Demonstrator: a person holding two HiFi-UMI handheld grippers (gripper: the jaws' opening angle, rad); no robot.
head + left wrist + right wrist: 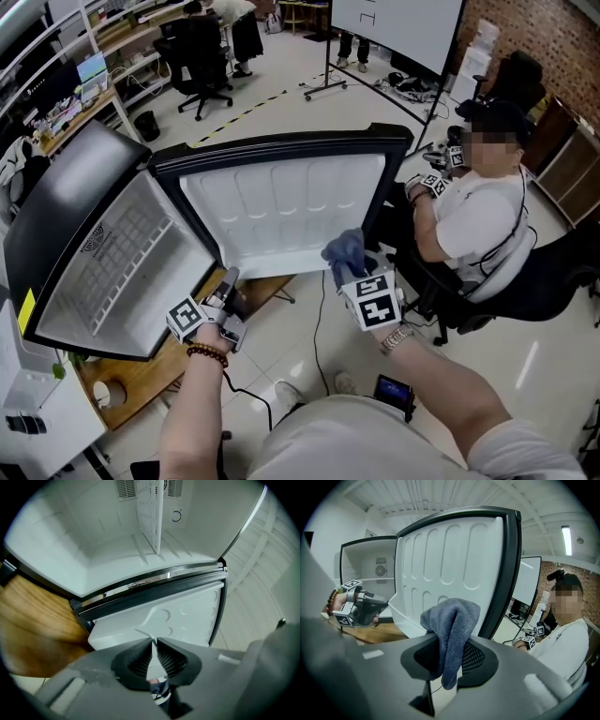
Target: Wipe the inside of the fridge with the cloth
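Some cloth (451, 620) hidden, pinched between right fingers (474, 657)

Pale glossy floor (281, 94), brick wall (553, 33) at right, black office chair (199, 56), wheeled whiteboard (398, 23), ceiling strip light (566, 540)

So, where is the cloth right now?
In the right gripper view, the cloth hangs pinched in the right gripper, in front of the open fridge door.

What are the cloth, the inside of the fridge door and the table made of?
Cloth: soft blue-grey terry or microfibre, fuzzy nap.
Fridge door: inside looks like glossy white moulded plastic, with pressed ribs.
Table: wood or wood-look laminate, grain visible.
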